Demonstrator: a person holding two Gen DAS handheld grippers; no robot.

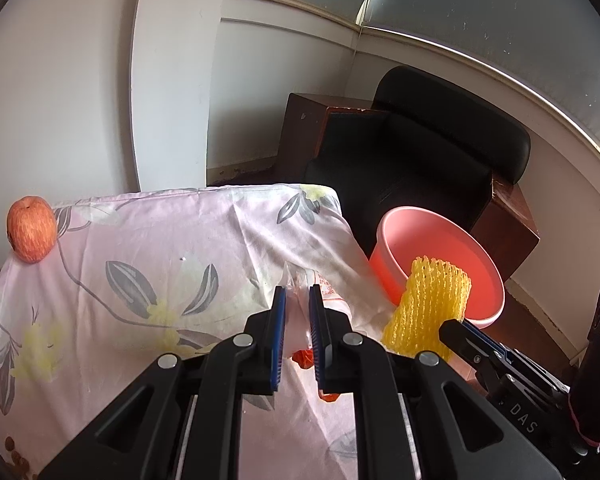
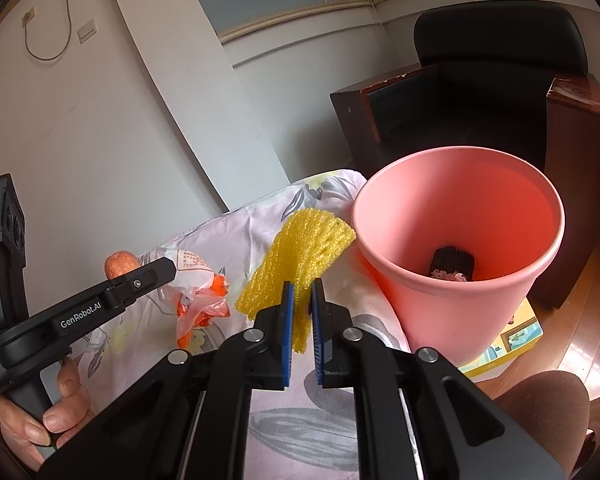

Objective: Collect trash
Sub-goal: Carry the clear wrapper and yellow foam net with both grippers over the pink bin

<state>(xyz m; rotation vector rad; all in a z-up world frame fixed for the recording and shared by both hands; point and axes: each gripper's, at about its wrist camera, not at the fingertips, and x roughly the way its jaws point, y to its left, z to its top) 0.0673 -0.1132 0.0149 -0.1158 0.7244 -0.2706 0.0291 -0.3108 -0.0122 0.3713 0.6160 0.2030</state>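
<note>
Left wrist view only: an apple (image 1: 31, 228) in full, standing at the far left corner of the flowered cloth (image 1: 140, 248); brown specks on the cloth at the lower left edge.
Right wrist view only: the inside of the pink bin (image 2: 456, 240), with a dark ridged object (image 2: 454, 262) lying at the bottom; a hand (image 2: 40, 412) gripping the handle of the left tool; a wall socket with a hanging cord.
Both views: a black armchair (image 1: 420, 152) behind the counter.
Left hand-held gripper (image 1: 297, 292): jaws narrow, closed on a clear plastic bag (image 1: 300, 280) with orange print; the bag lies crumpled on the cloth and passes between the blue pads.
Right hand-held gripper (image 2: 302, 286): jaws narrow, pinching the near edge of a yellow foam net (image 2: 300, 248).
Foam net position: near the right edge of the counter, its far end just beside the bin wall; whether it touches the bin cannot be told.
Bin position: beyond the right edge of the counter, upright, mouth open.
Bag position: left of the foam net, apart from it.
</note>
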